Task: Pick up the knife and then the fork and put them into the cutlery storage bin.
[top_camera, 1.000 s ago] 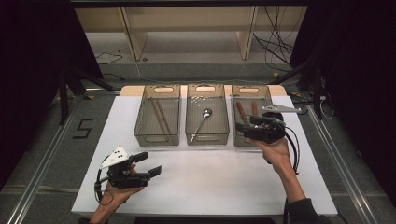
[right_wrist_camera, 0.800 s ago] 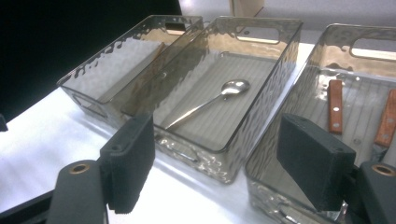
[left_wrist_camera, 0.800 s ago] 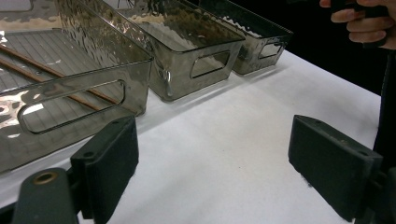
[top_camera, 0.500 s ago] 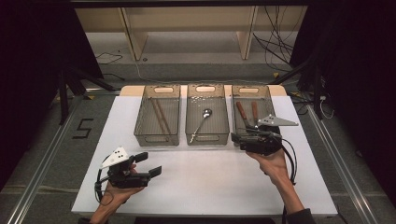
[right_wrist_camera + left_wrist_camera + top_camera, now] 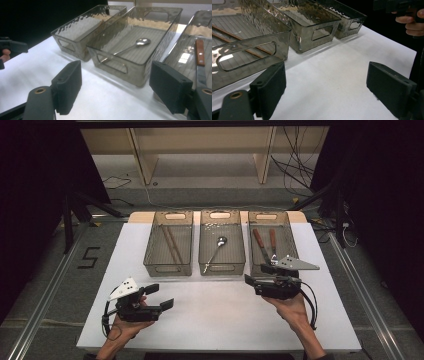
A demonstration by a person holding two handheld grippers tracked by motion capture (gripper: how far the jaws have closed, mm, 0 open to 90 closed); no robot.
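Left gripper (image 5: 159, 296) released near the table (image 5: 215, 315) front; right gripper (image 5: 256, 274) released beside the right bin (image 5: 287, 227). Spoon (image 5: 216, 251) in middle bin (image 5: 222, 215).

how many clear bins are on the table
3, side by side along the table's far edge: the left bin holds chopsticks, the middle bin a spoon, the right bin two brown-handled utensils.

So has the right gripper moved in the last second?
Yes. The right gripper has drawn back toward the person, from over the right bin to the white table just in front of it.
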